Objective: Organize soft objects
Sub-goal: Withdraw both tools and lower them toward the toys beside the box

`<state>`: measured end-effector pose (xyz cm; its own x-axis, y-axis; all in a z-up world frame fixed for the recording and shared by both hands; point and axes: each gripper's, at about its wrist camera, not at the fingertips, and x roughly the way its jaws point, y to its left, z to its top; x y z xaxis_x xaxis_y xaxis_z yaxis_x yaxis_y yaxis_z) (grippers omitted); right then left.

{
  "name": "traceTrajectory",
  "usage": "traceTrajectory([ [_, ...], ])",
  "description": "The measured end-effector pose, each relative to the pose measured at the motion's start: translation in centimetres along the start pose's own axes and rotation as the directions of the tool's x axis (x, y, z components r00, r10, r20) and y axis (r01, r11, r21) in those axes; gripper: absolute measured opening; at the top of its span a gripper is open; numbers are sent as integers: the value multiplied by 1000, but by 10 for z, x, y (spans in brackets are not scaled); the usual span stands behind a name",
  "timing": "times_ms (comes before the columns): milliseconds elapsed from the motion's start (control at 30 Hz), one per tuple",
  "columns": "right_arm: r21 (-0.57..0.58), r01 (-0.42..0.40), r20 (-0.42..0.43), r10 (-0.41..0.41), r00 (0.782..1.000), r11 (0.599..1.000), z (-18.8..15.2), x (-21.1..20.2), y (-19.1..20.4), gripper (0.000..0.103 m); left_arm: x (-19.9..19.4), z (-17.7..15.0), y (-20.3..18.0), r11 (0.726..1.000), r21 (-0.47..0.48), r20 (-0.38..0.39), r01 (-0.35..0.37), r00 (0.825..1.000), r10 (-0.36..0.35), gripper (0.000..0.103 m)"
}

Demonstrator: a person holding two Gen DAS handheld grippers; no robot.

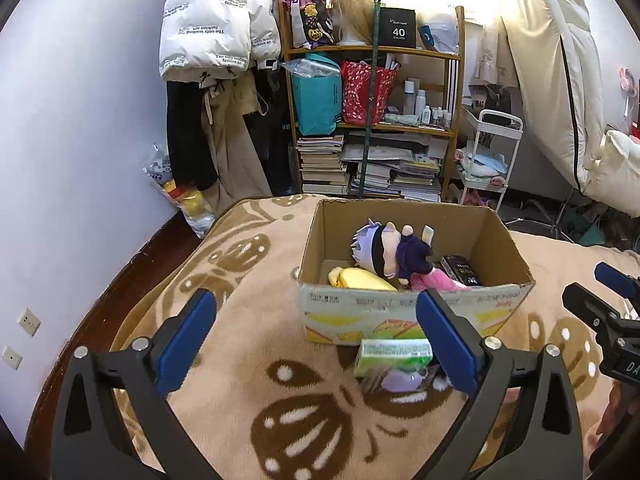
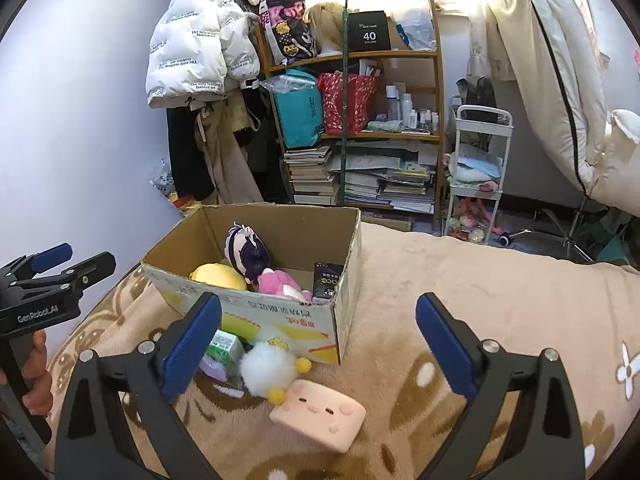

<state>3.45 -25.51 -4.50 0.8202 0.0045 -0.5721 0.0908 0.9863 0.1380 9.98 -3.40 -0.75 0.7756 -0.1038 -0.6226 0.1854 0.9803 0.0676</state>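
Cardboard box [image 2: 280,312] holds doll [image 2: 248,252], yellow plush [image 2: 218,276]; pink cushion [image 2: 318,412], white pompom [image 2: 268,368] left on bed; left gripper [image 1: 316,340], right gripper [image 2: 320,340] both wide, empty.

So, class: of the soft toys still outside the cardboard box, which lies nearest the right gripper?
The pink block-shaped plush, lying closer than the white fluffy chick, which sits nearer the box.
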Motion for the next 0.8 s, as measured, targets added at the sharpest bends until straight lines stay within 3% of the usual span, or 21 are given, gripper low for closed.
traceTrajectory([
  [400, 1, 39, -52, -39, 998, 999, -21, -4, -1, 103, 8, -26, -3, 999, 45, -90, -16, 996, 20, 102],
  [800, 15, 97, -128, -94, 987, 995, -38, 26, -12, 103, 38, -39, -13, 998, 52, -182, 31, 983, -21, 102],
])
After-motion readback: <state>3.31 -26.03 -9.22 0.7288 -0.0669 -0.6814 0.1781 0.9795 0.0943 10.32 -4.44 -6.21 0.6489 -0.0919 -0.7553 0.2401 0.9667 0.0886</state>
